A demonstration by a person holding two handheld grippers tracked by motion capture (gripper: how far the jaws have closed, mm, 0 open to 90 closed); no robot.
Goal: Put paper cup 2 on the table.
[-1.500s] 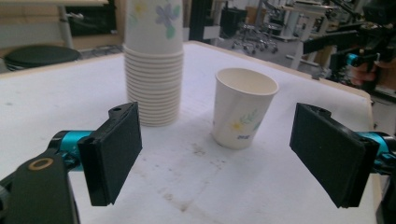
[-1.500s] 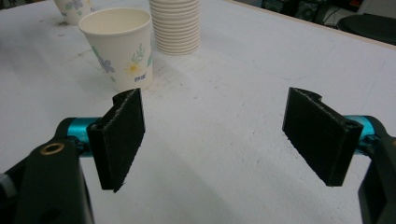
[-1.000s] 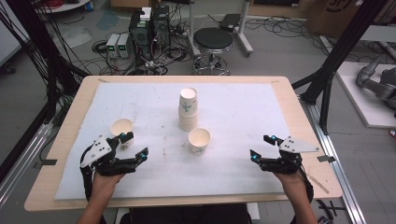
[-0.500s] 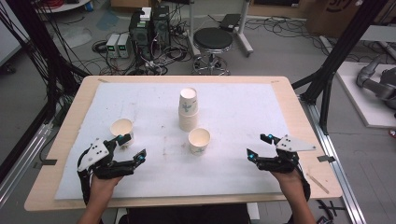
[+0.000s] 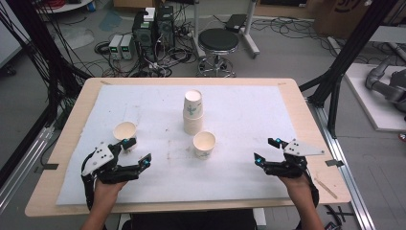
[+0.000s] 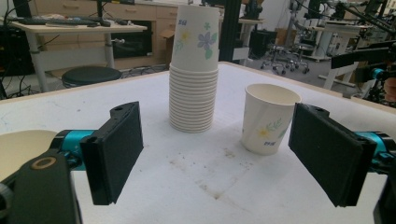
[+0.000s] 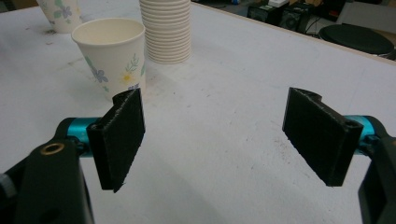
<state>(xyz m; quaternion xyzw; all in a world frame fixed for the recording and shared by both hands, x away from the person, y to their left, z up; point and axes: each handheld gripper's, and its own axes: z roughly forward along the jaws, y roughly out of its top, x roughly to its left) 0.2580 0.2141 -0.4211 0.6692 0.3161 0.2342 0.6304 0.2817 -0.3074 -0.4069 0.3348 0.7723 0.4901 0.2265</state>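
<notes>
A white-covered surface (image 5: 249, 115) stands in a cluttered lab. A stack of paper cups (image 5: 193, 112) sits at its middle, a single cup (image 5: 204, 144) just nearer the front edge, another cup (image 5: 124, 132) toward the left edge. The left tongs (image 5: 135, 152), beside that left cup, have just been closing slightly yet gape with nothing between them. The right tongs (image 5: 266, 150), near the front right corner, stand wide and bare
</notes>
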